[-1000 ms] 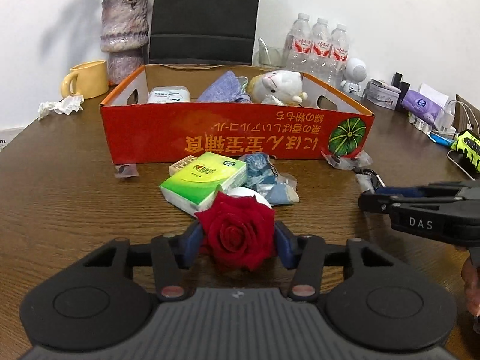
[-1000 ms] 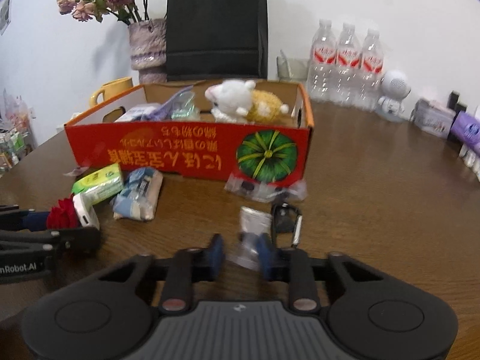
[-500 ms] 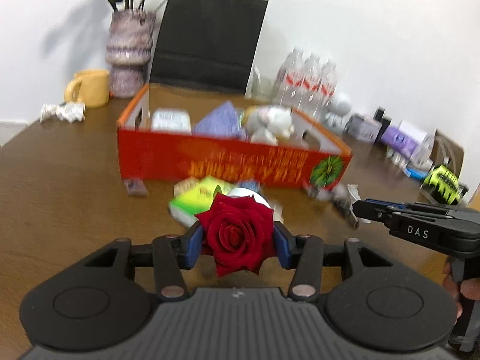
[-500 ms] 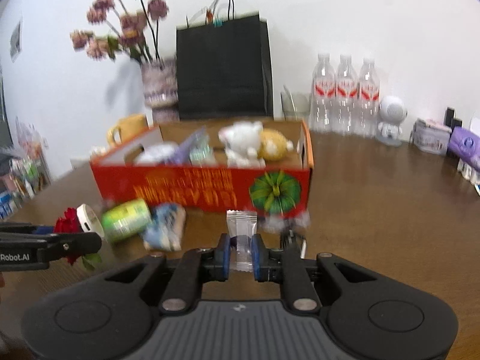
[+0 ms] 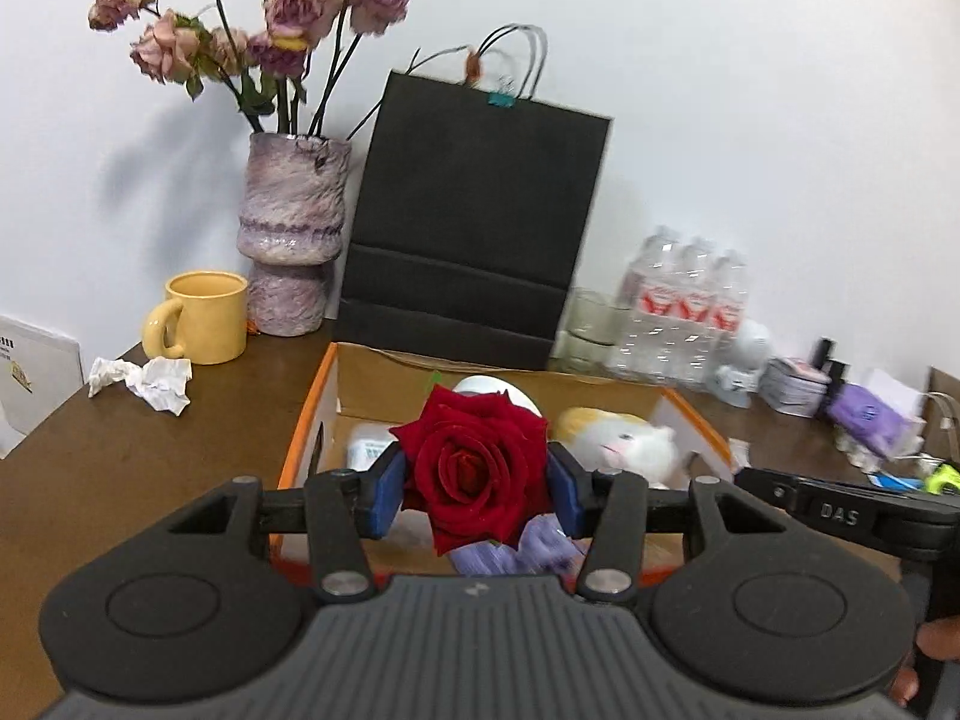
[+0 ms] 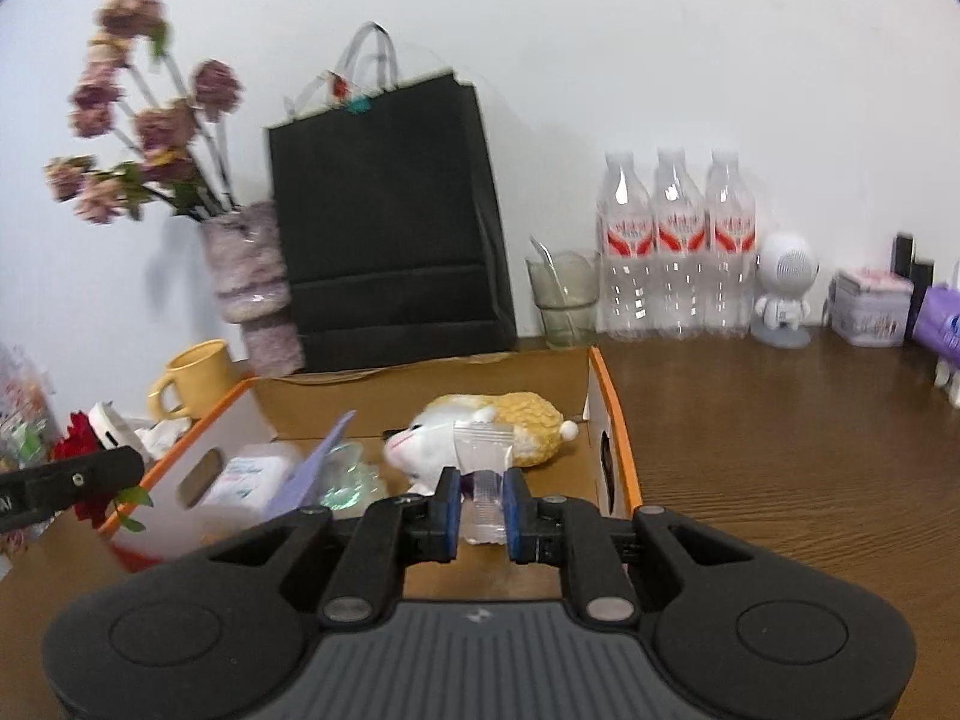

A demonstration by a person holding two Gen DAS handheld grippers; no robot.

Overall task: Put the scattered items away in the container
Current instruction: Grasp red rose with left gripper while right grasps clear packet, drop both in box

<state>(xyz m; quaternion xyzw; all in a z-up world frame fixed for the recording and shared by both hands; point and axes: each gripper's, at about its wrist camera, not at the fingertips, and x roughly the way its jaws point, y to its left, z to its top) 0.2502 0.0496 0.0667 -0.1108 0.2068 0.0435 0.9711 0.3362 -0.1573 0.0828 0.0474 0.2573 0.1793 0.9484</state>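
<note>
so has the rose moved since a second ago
Yes: the rose, clamped in the left gripper, rose from the table to over the box.

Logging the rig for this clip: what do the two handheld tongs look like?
Both tongs, left and right, are matte black plastic with a ribbed grey body, round side discs, silver pivot pins and blue finger pads. White lettering "DAS" marks the right one's side.
</note>
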